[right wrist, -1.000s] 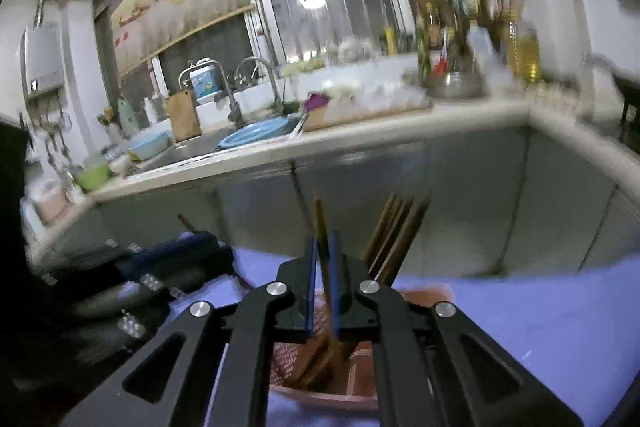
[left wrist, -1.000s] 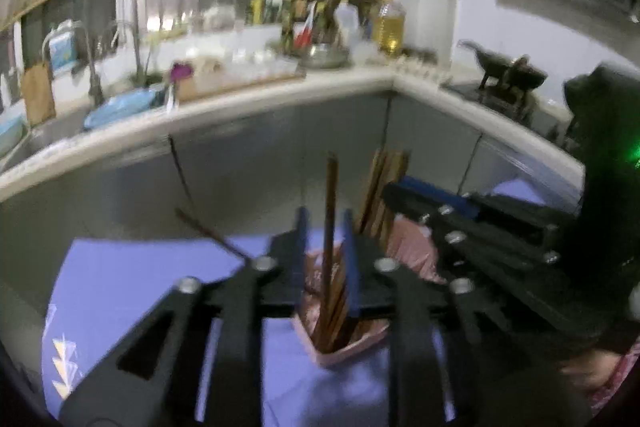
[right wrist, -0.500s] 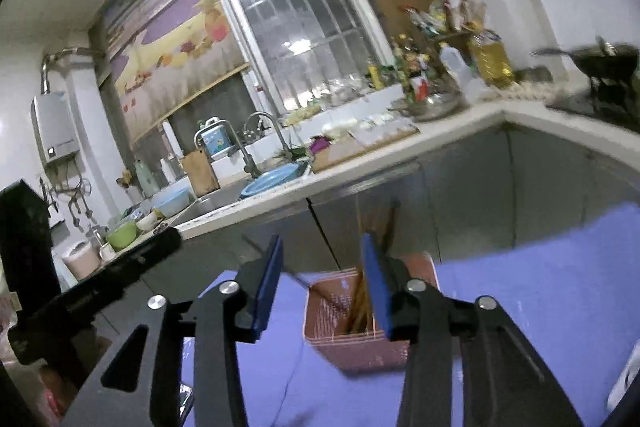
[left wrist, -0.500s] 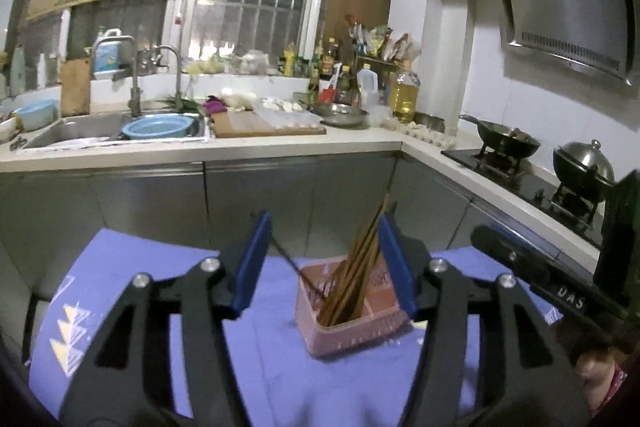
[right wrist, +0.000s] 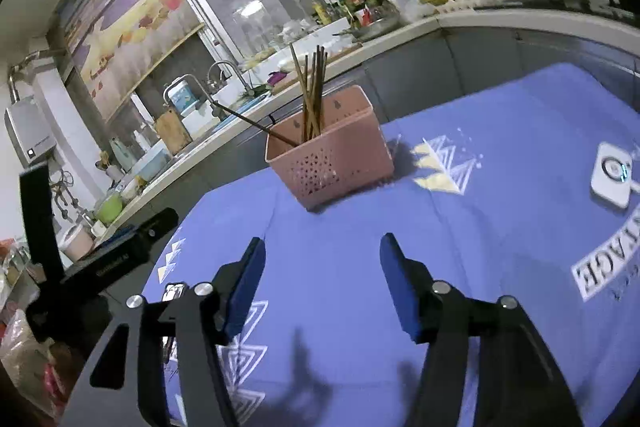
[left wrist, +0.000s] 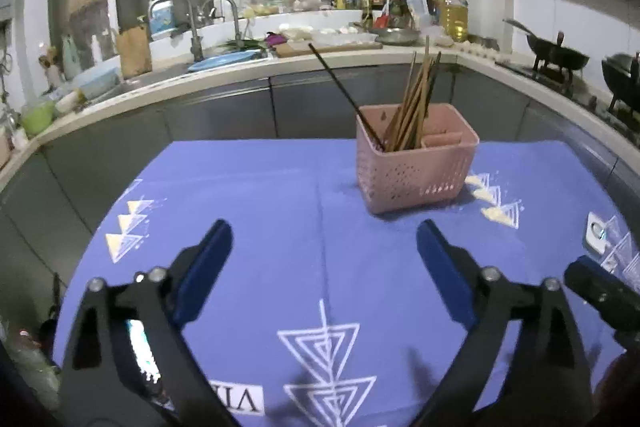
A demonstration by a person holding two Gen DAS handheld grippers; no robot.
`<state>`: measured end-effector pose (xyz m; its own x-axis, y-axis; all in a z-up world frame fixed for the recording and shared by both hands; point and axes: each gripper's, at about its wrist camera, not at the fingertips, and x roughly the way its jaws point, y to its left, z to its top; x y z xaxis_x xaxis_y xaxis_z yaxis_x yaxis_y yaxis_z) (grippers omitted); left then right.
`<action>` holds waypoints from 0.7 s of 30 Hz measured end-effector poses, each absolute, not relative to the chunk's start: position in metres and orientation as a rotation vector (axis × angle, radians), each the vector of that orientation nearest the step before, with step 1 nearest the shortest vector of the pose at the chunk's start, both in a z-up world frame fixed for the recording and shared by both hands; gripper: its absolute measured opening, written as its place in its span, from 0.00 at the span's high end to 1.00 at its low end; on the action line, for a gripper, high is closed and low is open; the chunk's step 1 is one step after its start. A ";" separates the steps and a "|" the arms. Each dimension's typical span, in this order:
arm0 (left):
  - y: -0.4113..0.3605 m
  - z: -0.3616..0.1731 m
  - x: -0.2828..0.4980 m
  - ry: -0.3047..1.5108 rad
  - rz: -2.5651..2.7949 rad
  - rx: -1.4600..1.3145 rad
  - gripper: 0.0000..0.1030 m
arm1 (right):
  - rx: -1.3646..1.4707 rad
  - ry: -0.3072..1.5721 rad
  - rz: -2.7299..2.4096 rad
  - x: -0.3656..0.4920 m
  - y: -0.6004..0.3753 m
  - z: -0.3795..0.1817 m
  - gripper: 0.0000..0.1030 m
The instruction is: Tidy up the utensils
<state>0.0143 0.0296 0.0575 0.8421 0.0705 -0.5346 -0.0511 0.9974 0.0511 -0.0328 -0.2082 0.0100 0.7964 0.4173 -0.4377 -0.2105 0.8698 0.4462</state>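
A pink perforated utensil basket (left wrist: pixel 416 167) stands on the blue cloth at the far middle of the table; it also shows in the right wrist view (right wrist: pixel 332 163). Several wooden chopsticks (left wrist: pixel 416 103) stand in it, and one dark chopstick (left wrist: pixel 344 95) leans out to the left. The chopsticks also show in the right wrist view (right wrist: pixel 312 95). My left gripper (left wrist: pixel 324 259) is open and empty, well back from the basket above the cloth. My right gripper (right wrist: pixel 322 267) is open and empty, also back from the basket.
The blue patterned tablecloth (left wrist: pixel 280 227) covers the table. A small white device (right wrist: pixel 612 175) lies on the cloth at the right. The left gripper's body (right wrist: pixel 100 259) shows at the left. A kitchen counter with a sink (left wrist: pixel 224 63) and a stove with a wok (left wrist: pixel 556 55) run behind.
Both grippers were shut on chopsticks at the basket a second ago. They opened, left the chopsticks in the basket and drew back and away from it.
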 end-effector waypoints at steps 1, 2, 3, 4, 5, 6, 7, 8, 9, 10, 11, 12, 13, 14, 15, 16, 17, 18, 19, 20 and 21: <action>0.029 0.056 0.012 0.565 0.074 0.038 0.06 | 0.394 0.555 0.349 -0.036 -0.209 0.008 0.40; 0.030 0.055 0.008 0.562 0.081 0.039 0.06 | 0.398 0.556 0.349 -0.039 -0.209 0.008 0.39; 0.029 0.056 0.006 0.560 0.088 0.040 0.06 | 0.405 0.556 0.349 -0.043 -0.210 0.007 0.39; 0.029 0.057 0.003 0.559 0.091 0.040 0.06 | 0.413 0.556 0.351 -0.046 -0.210 0.007 0.39; 0.029 0.057 0.003 0.559 0.092 0.038 0.06 | 0.417 0.555 0.351 -0.047 -0.210 0.008 0.38; 0.029 0.057 0.000 0.560 0.093 0.037 0.06 | 0.419 0.554 0.351 -0.050 -0.210 0.007 0.38; 0.029 0.057 0.000 0.561 0.092 0.039 0.06 | 0.419 0.553 0.351 -0.052 -0.212 0.007 0.38; 0.028 0.058 -0.001 0.561 0.093 0.039 0.06 | 0.419 0.553 0.352 -0.051 -0.212 0.007 0.38; 0.028 0.058 -0.002 0.561 0.099 0.039 0.06 | 0.419 0.553 0.351 -0.053 -0.211 0.007 0.37; 0.026 0.058 -0.004 0.567 0.109 0.041 0.06 | 0.420 0.553 0.350 -0.051 -0.212 0.007 0.37; 0.025 0.057 -0.004 0.577 0.118 0.043 0.06 | 0.421 0.553 0.349 -0.054 -0.212 0.007 0.37; 0.024 0.056 -0.005 0.589 0.118 0.050 0.06 | 0.420 0.553 0.351 -0.053 -0.212 0.007 0.37; 0.022 0.056 -0.005 0.596 0.117 0.055 0.06 | 0.420 0.552 0.352 -0.053 -0.213 0.007 0.37; 0.020 0.055 -0.006 0.600 0.125 0.060 0.06 | 0.419 0.551 0.351 -0.053 -0.212 0.007 0.37; 0.018 0.054 -0.007 0.603 0.145 0.069 0.06 | 0.419 0.548 0.352 -0.054 -0.213 0.009 0.37; 0.016 0.054 -0.007 0.604 0.157 0.078 0.06 | 0.419 0.546 0.352 -0.057 -0.213 0.008 0.36; 0.015 0.053 -0.008 0.606 0.169 0.090 0.06 | 0.420 0.544 0.352 -0.059 -0.213 0.009 0.36; 0.013 0.053 -0.008 0.608 0.175 0.099 0.06 | 0.421 0.544 0.352 -0.062 -0.213 0.009 0.36; 0.012 0.052 -0.009 0.609 0.175 0.106 0.06 | 0.422 0.544 0.352 -0.062 -0.213 0.009 0.36; 0.011 0.052 -0.009 0.610 0.174 0.109 0.06 | 0.421 0.545 0.353 -0.061 -0.213 0.009 0.35; 0.011 0.053 -0.009 0.609 0.175 0.108 0.06 | 0.421 0.547 0.353 -0.062 -0.212 0.009 0.35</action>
